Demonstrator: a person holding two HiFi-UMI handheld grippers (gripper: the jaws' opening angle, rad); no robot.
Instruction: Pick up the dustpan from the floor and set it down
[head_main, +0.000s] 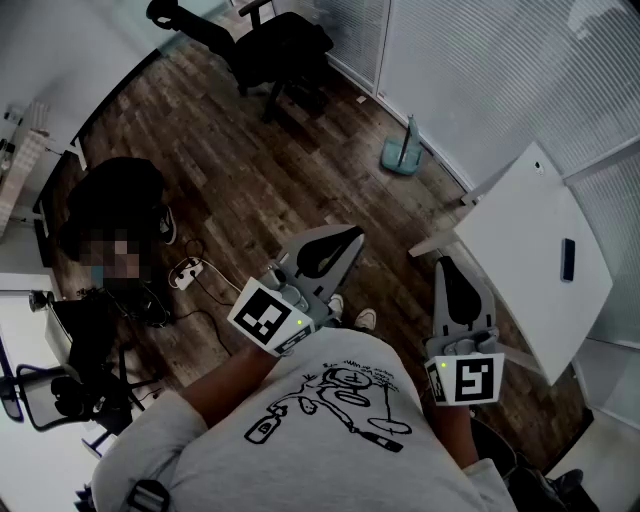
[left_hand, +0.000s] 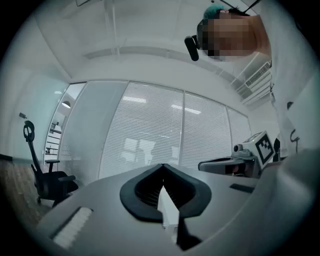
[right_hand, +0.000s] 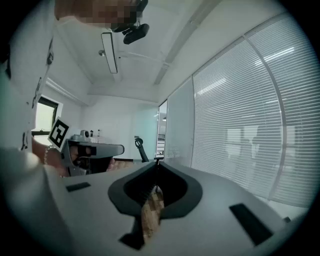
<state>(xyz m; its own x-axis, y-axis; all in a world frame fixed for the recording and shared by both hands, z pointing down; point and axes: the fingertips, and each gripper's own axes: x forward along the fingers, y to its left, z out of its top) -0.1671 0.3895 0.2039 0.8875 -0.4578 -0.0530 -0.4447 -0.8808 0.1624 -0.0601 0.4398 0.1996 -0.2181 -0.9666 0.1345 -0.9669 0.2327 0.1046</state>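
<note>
The teal dustpan (head_main: 403, 152) stands on the dark wood floor by the blind-covered glass wall, its handle upright. Both grippers are held level at chest height, well short of it. My left gripper (head_main: 350, 238) points toward the dustpan; its jaws meet at the tip with nothing between them, as the left gripper view shows (left_hand: 161, 166). My right gripper (head_main: 443, 263) is beside it, over the corner of a white table, shut and empty (right_hand: 157, 161). The dustpan is in neither gripper view.
A white table (head_main: 530, 250) with a small dark device (head_main: 568, 258) is at the right. A black office chair (head_main: 265, 45) stands at the back. A power strip with cables (head_main: 185, 270) and dark bags (head_main: 110, 200) lie at the left.
</note>
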